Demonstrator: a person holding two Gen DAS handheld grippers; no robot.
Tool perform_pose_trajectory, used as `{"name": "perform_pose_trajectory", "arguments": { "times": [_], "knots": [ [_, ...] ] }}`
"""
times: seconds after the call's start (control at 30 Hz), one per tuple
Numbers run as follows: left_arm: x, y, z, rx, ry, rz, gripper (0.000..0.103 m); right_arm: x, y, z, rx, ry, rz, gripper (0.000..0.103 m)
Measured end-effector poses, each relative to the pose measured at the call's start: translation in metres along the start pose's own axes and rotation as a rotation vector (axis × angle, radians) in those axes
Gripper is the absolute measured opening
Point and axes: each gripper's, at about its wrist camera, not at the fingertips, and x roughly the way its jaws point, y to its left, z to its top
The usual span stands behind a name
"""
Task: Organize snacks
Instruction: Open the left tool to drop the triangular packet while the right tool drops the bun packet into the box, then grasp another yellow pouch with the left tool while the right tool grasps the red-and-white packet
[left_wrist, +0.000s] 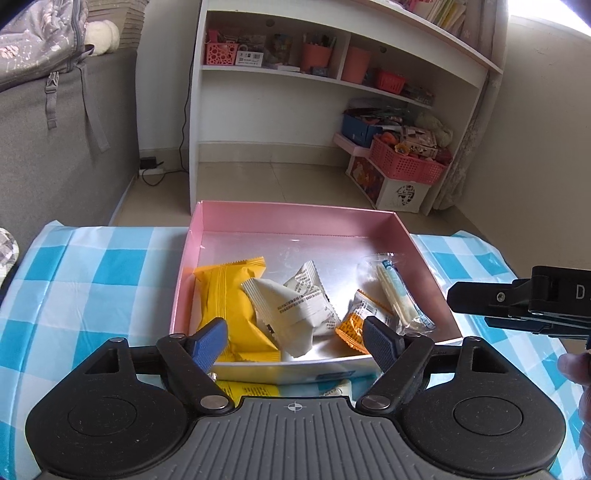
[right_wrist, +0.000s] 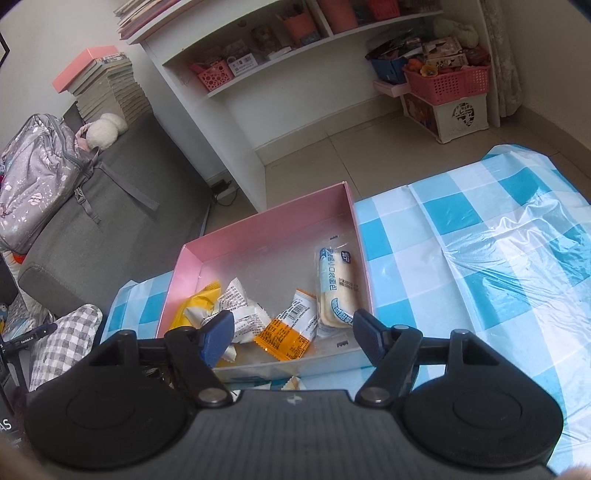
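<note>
A pink box (left_wrist: 295, 221) (right_wrist: 258, 229) stands on the blue checked tablecloth (left_wrist: 92, 280) (right_wrist: 480, 236). Inside lie a yellow packet (left_wrist: 229, 295) (right_wrist: 194, 306), white packets (left_wrist: 295, 302) (right_wrist: 240, 302), an orange-and-white packet (left_wrist: 354, 321) (right_wrist: 291, 328) and a clear-wrapped bread stick (left_wrist: 397, 291) (right_wrist: 338, 288). My left gripper (left_wrist: 295, 339) is open and empty above the box's near wall. My right gripper (right_wrist: 291, 336) is open and empty over the same wall; its body shows at the right edge of the left wrist view (left_wrist: 524, 299). More packets (left_wrist: 251, 387) (right_wrist: 291, 384) lie on the cloth under the grippers.
A white shelf unit (left_wrist: 332, 74) (right_wrist: 295, 48) with pink baskets stands behind the table. A grey sofa (left_wrist: 55, 147) (right_wrist: 110, 206) with a backpack (right_wrist: 33, 177) is at the left. A pink crate on a storage box (left_wrist: 406, 166) (right_wrist: 450, 88) sits on the floor.
</note>
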Motion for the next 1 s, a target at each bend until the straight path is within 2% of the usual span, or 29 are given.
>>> {"name": "perform_pose_trajectory", "arguments": {
  "times": [0.03,0.1,0.17,0.37,0.43,0.6,0.8,1.0],
  "knots": [
    [-0.004,0.0,-0.002,0.004,0.0,0.0,0.085,-0.002,0.001,-0.001,-0.005,-0.001,-0.003,0.073],
    [-0.014,0.0,-0.008,0.018,0.012,0.005,0.088,-0.009,0.005,-0.003,-0.015,-0.005,-0.009,0.085],
    [-0.021,0.001,-0.014,0.027,0.022,0.011,0.089,-0.015,0.008,-0.007,-0.033,-0.008,-0.014,0.091],
    [-0.042,0.01,-0.03,0.048,0.047,0.04,0.091,-0.028,0.015,-0.018,-0.063,0.004,-0.032,0.095],
    [-0.05,0.013,-0.034,0.05,0.052,0.046,0.096,-0.032,0.018,-0.022,-0.076,0.007,-0.035,0.097],
    [-0.069,0.016,-0.047,0.086,0.05,0.069,0.098,-0.04,0.023,-0.033,-0.108,0.005,-0.042,0.101],
    [-0.078,0.025,-0.068,0.122,0.042,0.075,0.099,-0.041,0.02,-0.05,-0.121,0.02,-0.03,0.102],
    [-0.083,0.034,-0.084,0.121,0.056,0.075,0.1,-0.049,0.021,-0.069,-0.202,0.043,-0.03,0.103]
  ]
}}
